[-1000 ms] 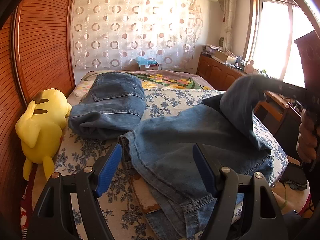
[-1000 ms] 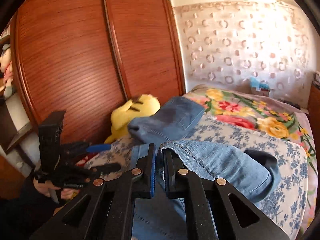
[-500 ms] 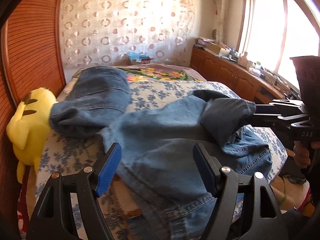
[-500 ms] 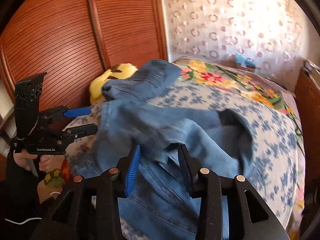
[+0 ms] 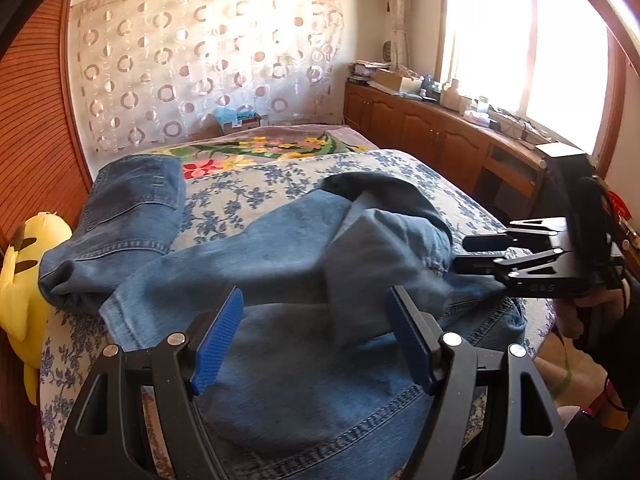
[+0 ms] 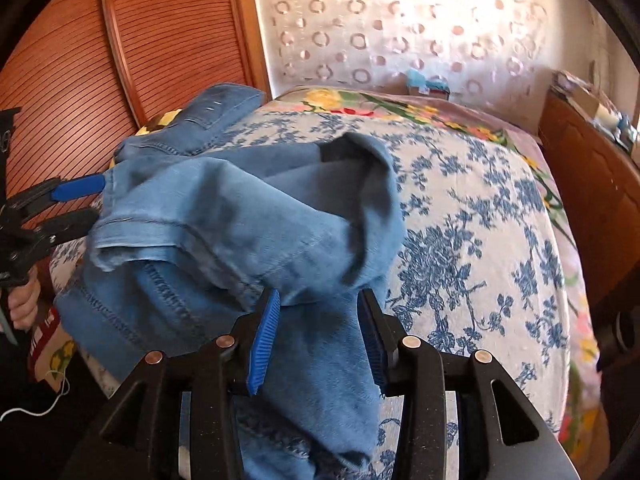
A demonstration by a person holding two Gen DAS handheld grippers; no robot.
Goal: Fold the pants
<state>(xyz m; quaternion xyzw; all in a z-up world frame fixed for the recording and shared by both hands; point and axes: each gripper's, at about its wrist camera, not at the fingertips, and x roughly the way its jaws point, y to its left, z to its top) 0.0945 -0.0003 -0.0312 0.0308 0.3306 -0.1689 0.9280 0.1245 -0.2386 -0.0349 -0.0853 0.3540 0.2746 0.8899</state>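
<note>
**Ana:** Though most of it is too small to read, is there any writing on the tools?

**Ben:** Only one bit. In the left wrist view, the right claw [image 5: 460, 254] has pale letters on the side of its black body that look like "DAS". I can't read anything on the box [image 5: 240, 122] at the far end of the bed, nor on the clutter along the counter [image 5: 440, 120] under the window.

**Ana:** How do the claws stand?

**Ben:** The left claw [image 5: 316, 340] is spread wide, its blue pads [image 5: 216, 344] well apart, with nothing between them; it hangs just above the pants [image 5: 280, 280]. The right claw's jaws are parted too. In its own view [image 6: 316, 332] a hanging flap of denim lies in the gap between the pads, yet neither pad presses on it. From the left wrist view its tips sit just beside the folded cloth at the right; whether they touch it, I cannot tell.

**Ana:** And where are the pants?

**Ben:** On the near part of the bed [image 5: 400, 168], over the blue-flowered cover, one leg doubled back across the body. A second pair of jeans [image 5: 128, 216] lies folded to the far left, beside a yellow plush toy [image 5: 24, 280] against the wooden wardrobe [image 6: 168, 40].
</note>
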